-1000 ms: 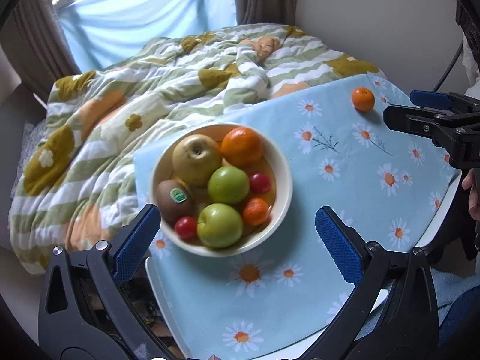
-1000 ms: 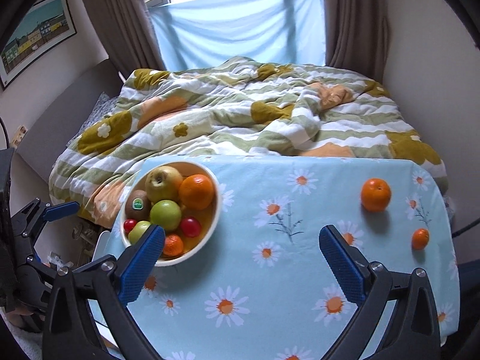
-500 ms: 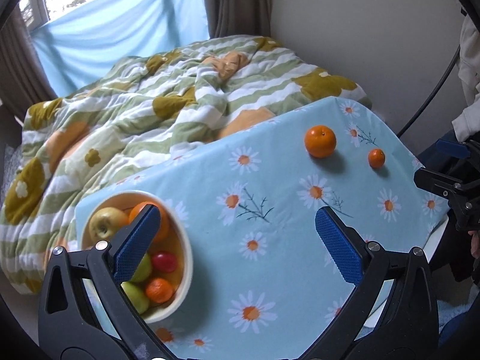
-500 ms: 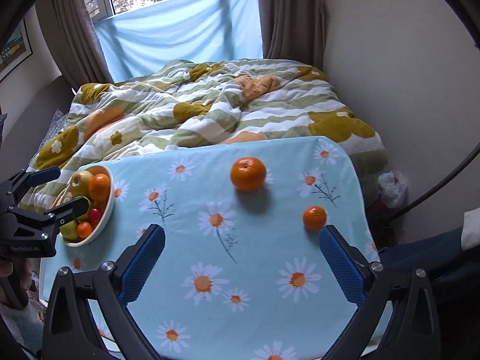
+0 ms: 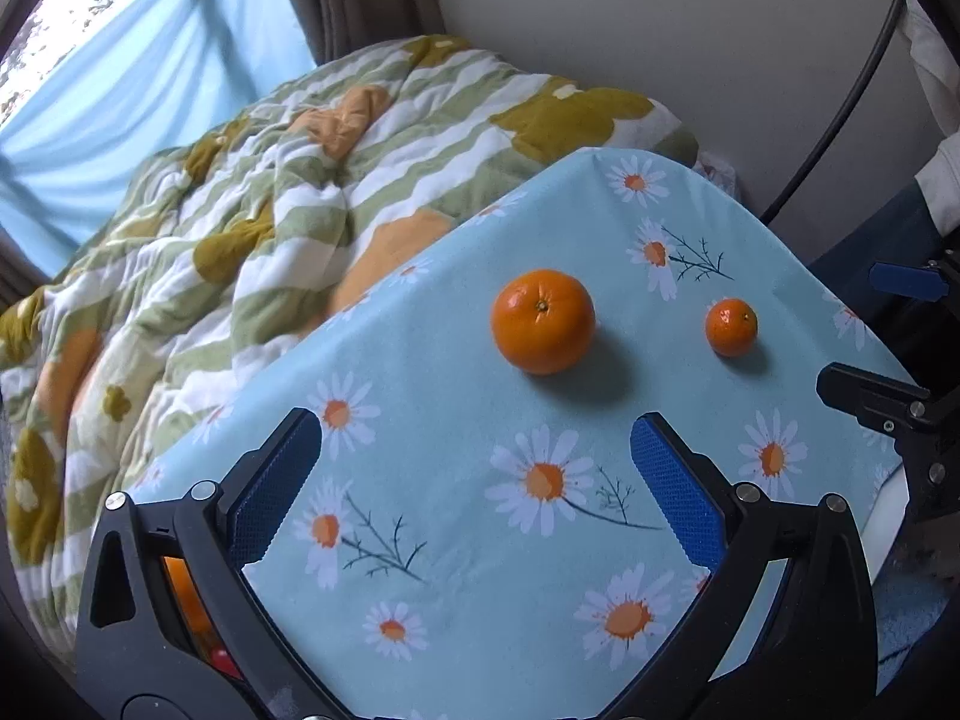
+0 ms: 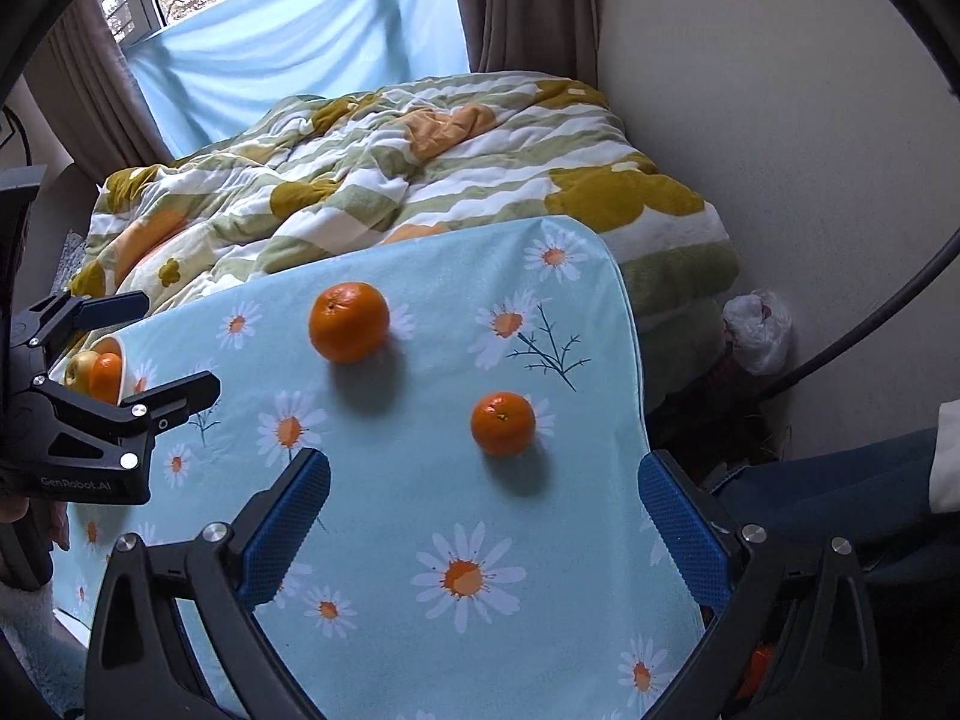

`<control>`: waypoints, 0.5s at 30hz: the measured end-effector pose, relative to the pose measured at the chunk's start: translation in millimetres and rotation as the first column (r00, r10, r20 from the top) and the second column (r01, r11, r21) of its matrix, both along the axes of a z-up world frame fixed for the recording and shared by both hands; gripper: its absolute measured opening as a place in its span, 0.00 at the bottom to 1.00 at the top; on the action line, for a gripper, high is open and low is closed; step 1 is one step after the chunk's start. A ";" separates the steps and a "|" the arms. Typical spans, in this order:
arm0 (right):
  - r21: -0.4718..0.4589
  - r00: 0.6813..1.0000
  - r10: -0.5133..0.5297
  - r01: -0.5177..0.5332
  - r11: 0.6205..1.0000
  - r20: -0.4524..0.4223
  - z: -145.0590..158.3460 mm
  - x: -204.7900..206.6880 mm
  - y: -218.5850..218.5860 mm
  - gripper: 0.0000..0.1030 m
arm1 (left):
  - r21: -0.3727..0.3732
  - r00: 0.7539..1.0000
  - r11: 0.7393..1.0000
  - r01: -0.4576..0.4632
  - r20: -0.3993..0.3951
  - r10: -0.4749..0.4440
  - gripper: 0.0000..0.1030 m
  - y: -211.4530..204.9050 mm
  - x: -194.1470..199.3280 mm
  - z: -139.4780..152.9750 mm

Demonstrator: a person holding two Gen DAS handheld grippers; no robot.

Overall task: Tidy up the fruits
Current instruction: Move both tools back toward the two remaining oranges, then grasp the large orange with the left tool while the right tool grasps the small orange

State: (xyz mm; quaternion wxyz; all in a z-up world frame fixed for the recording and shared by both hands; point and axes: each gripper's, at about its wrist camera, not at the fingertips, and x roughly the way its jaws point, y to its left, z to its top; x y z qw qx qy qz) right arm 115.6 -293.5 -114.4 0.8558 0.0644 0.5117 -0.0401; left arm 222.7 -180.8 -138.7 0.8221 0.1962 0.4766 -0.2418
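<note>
Nearest the right wrist camera, right tongs (image 6: 483,531) spread wide, blue pads empty, held above the daisy-print table (image 6: 420,510). Likewise left tongs (image 5: 474,483) spread wide over the same table, nothing between the blue pads. Just beyond the right tongs, small orange (image 6: 503,423) resting on the cloth, apart from both pads, close to the table's right edge. Farther along and to the left of the small orange, large orange (image 6: 348,321), well apart from it, stem end up, near the table's far edge. In the left wrist view, large orange (image 5: 543,320) ahead of the left tongs, small orange (image 5: 731,327) to its right, with the right tongs' black fingers showing at that view's right border, just past the small orange. Left of the large orange, at the table's far left end, white bowl (image 6: 123,369) partly hidden behind the left tongs, holding a yellow apple and another orange as far as can be seen. Beyond the table's far edge, bed under a rumpled green, white and mustard flowered quilt (image 6: 384,180). Behind the bed, pale blue curtain (image 6: 300,42) across the window, brown drapes at either side.
</note>
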 end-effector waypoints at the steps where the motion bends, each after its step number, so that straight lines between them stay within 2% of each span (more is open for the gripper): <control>1: 0.000 1.000 0.002 -0.002 1.000 -0.003 -3.5 1.6 -2.0 0.99 | -0.006 1.000 1.000 0.013 -0.007 -0.013 1.00 -4.6 4.6 -3.5; 10: 0.005 0.999 0.045 -0.045 0.999 0.016 -31.0 8.2 -1.5 0.99 | -0.018 0.992 0.993 0.116 -0.051 -0.117 1.00 -38.0 34.4 -38.1; 15: -0.021 0.997 0.078 -0.078 0.997 0.011 -44.1 13.9 5.7 0.96 | -0.016 0.986 0.989 0.145 -0.083 -0.146 0.91 -50.0 46.7 -52.6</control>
